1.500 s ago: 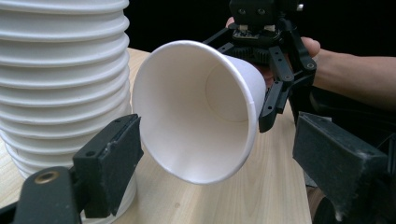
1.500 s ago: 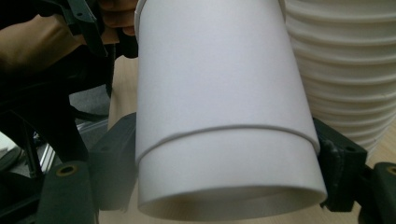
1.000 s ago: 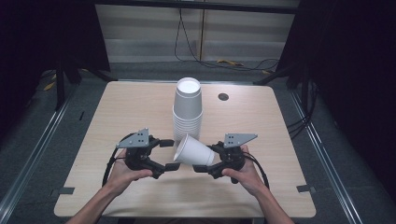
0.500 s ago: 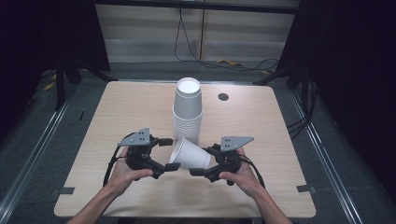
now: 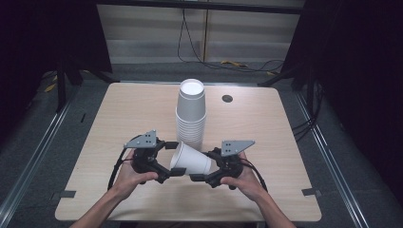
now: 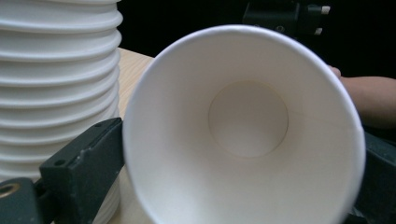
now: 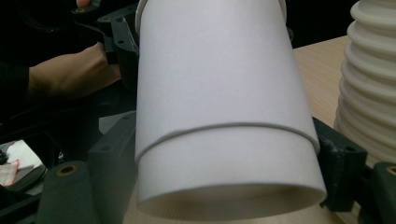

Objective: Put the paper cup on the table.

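Working at the table, we've got the tall cup stack standing mid-table. One loose cup hangs sideways just in front of it, so that separating looks done. Left gripper straddles its rim, right gripper clamps its base. Setting it down remains, we'd guess.

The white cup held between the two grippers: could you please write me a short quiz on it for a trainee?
1. True or false: the held cup stands upright.
2. Which way does its open mouth face? A) towards the left gripper B) towards the right gripper C) straight up
3. Fill in: the stack of cups behind it stands on the ___.
Key: 1 false, it lies sideways; 2 A; 3 table.
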{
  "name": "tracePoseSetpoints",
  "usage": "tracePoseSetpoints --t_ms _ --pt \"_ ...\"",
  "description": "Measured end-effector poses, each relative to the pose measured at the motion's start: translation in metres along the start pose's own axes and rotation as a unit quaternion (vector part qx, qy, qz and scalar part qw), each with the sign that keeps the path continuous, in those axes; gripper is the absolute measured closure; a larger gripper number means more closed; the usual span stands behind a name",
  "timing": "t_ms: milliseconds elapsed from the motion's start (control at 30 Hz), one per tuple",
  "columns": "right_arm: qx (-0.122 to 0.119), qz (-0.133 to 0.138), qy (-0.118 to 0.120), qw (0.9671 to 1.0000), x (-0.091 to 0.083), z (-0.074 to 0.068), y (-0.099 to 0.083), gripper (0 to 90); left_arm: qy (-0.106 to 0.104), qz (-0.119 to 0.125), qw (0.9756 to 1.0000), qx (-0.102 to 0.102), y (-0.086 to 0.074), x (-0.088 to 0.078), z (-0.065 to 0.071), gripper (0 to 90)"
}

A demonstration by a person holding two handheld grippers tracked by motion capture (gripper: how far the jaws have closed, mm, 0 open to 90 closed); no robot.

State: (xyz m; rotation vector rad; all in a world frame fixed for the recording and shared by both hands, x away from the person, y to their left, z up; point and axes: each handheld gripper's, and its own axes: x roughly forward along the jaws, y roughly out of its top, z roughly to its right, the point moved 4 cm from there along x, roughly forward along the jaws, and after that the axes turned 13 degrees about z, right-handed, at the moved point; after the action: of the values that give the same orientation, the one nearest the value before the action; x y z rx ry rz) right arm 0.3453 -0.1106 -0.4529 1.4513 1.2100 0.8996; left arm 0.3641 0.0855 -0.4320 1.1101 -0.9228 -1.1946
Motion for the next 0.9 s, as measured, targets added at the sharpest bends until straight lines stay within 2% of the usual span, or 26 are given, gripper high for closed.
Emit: tracePoseSetpoints --t_ms 100,400,600,700,767,900 --pt "0.0 -0.002 0.002 1.0 0.001 -0.0015 -0.0001 22.4 -0.002 -0.001 1.0 0.002 0.0009 0.0034 0.0011 3.1" --pt "-0.013 0.003 0.001 0.9999 0.0009 -0.002 0.0012 22.4 -0.004 0.002 1.0 -0.008 -0.0009 0.0051 0.0001 1.1" --pt "-0.012 -0.001 0.003 0.9999 0.0017 -0.0021 0.0 22.4 -0.009 -0.005 0.9999 -0.001 -0.0001 0.0047 0.0016 4.1" --pt "-0.009 -0.012 0.004 0.9999 0.0017 -0.0022 -0.0015 22.3 -0.007 -0.01 0.9999 0.002 0.0012 0.0038 0.0018 6.2" --pt "-0.015 -0.023 0.002 0.9996 0.0025 -0.002 -0.0034 22.0 -0.014 -0.008 0.9999 -0.002 0.0017 0.0042 0.0026 7.6" --pt "-0.01 -0.03 0.001 0.9995 0.0035 -0.0016 -0.0051 21.9 -0.012 -0.013 0.9998 0.002 0.0018 0.0044 0.0027 8.6"
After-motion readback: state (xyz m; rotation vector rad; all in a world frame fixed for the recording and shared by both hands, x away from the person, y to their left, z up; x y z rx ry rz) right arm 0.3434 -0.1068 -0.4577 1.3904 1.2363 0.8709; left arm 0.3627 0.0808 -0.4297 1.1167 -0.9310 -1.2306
